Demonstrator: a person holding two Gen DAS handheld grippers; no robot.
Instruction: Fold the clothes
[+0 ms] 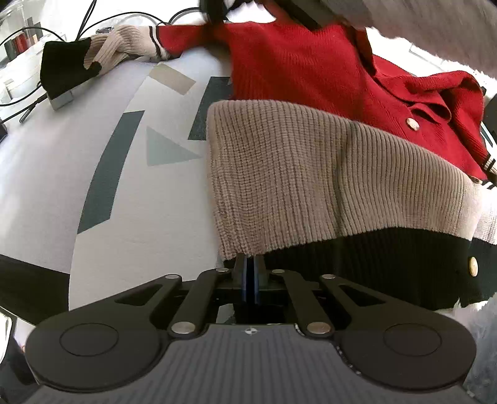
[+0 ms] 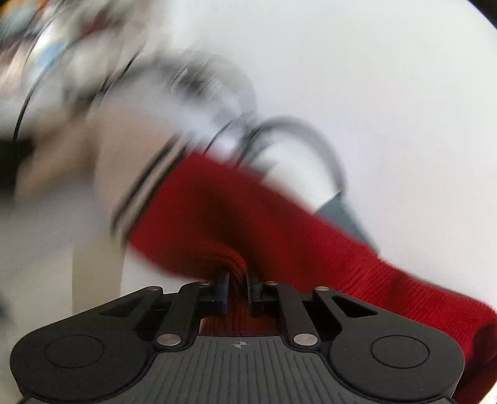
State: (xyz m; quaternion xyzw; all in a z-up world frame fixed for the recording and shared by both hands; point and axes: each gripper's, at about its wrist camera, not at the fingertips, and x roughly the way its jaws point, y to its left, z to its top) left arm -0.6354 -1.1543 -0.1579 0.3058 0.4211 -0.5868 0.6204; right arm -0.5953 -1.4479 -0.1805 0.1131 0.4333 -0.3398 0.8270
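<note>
A knitted cardigan in red, beige and black (image 1: pixel 310 71) lies on a white table with grey shapes (image 1: pixel 130 174). Its beige and black hem (image 1: pixel 310 174) is folded up over the red body, and one sleeve (image 1: pixel 130 43) stretches to the far left. My left gripper (image 1: pixel 250 264) is shut on the edge of the beige hem. In the blurred right wrist view, my right gripper (image 2: pixel 237 276) is shut on a fold of the red sleeve (image 2: pixel 279 223), whose striped beige cuff (image 2: pixel 146 180) lies to the left.
Black cables (image 1: pixel 46 31) and small objects lie along the far left edge of the table. A small grey block (image 1: pixel 62 101) sits under the black sleeve end. A person's light-sleeved arm (image 1: pixel 435 28) is at the top right.
</note>
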